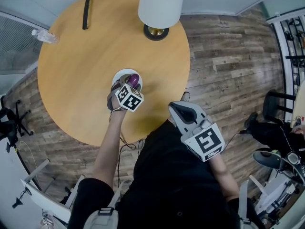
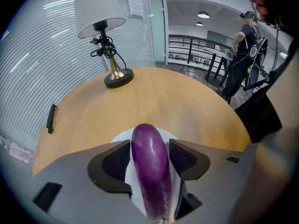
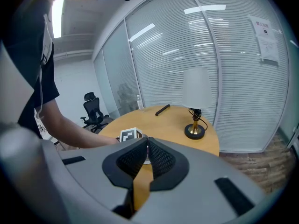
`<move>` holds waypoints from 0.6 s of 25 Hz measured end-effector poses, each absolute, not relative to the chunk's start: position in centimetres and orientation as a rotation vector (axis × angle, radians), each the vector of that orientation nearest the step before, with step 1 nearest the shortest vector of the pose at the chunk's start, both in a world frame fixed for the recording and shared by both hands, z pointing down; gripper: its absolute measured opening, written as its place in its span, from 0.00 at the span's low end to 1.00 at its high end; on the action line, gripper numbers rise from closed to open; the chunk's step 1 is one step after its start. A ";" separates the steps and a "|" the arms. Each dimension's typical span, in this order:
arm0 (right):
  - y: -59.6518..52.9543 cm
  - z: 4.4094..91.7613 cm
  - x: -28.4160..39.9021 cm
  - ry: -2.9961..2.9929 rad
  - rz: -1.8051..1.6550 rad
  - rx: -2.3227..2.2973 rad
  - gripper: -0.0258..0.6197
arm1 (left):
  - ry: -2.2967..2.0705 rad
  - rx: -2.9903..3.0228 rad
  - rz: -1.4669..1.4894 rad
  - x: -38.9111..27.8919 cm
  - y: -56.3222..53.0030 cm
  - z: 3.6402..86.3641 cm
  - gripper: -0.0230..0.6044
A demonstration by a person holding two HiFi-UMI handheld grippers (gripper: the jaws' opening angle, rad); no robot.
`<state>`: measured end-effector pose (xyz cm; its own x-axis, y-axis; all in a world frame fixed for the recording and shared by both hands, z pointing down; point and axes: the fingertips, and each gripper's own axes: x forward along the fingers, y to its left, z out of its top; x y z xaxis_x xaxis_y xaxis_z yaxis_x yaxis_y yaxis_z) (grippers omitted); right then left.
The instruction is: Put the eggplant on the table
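**Eggplant gripped over the plate, right gripper idle**

From the head view we see the left gripper reaching over the round wooden table, its marker cube covering most of what lies under it; only a purple tip of the eggplant shows, above a white plate. The left gripper view fills in the rest: the left gripper is clamped on the eggplant, which runs lengthwise between the two dark pads, with the plate showing just behind it.

The right gripper hangs off the table's edge, close to the person's body. Its own view shows the right gripper clenched, pads together with nothing between them.

A lamp stands at the table's far side (its cable shows only in the left gripper view,). A black pen and a clear bottle lie near the left rim. Another person shows only in the left gripper view.
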<state>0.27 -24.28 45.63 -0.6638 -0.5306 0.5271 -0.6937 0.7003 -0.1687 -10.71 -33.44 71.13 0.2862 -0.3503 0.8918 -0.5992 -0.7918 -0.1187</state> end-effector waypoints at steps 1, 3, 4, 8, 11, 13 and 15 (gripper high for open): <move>-24.3 45.6 0.2 -2.469 0.499 0.950 0.07 | -0.875 2.316 1.511 -10.8 -33.4 71.2 0.47; -24.4 45.4 0.1 -2.476 0.499 0.960 0.07 | -0.874 2.317 1.510 -10.7 -33.4 71.1 0.47; -24.5 45.3 0.1 -2.477 0.497 0.961 0.07 | -0.872 2.320 1.508 -10.7 -33.4 70.9 0.47; -24.3 45.2 0.2 -2.484 0.482 0.955 0.07 | -0.880 2.329 1.507 -10.4 -33.3 70.4 0.47; -24.2 45.1 0.3 -2.493 0.483 0.960 0.07 | -0.890 2.330 1.503 -10.3 -33.3 70.0 0.47; -24.0 45.1 0.3 -2.493 0.481 0.955 0.07 | -0.899 2.330 1.504 -10.4 -33.1 69.8 0.47; -23.7 45.0 0.2 -2.495 0.478 0.951 0.07 | -0.907 2.328 1.504 -10.6 -32.8 69.4 0.47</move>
